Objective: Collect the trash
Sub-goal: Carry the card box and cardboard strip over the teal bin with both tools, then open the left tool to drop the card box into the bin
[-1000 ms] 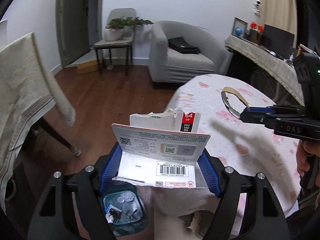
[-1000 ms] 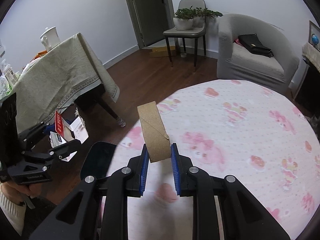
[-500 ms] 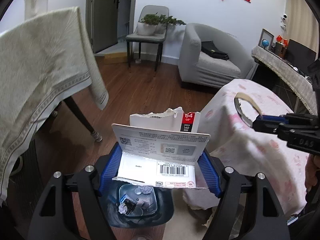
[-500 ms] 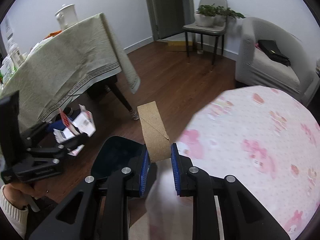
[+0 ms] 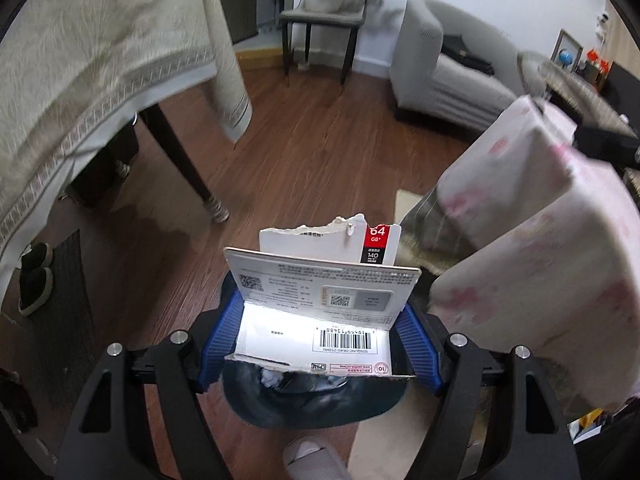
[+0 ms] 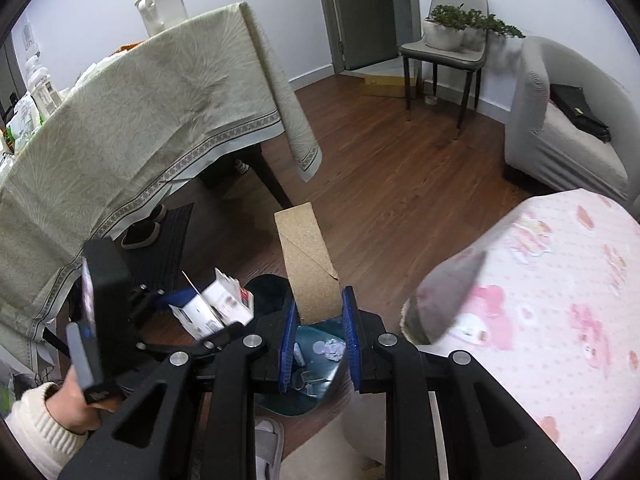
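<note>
Left wrist view: swung off the pink table, left gripper clenched on torn card packaging, now over trash bin at 6 o'clock. Right gripper likewise, grasping cardboard tape core. Ready to drop, probably.

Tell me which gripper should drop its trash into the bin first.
Right, though it is close. The right gripper holds the brown cardboard tape ring directly above the open dark bin. The left gripper holds the torn white memory-card packaging, which reaches beyond the bin.
</note>
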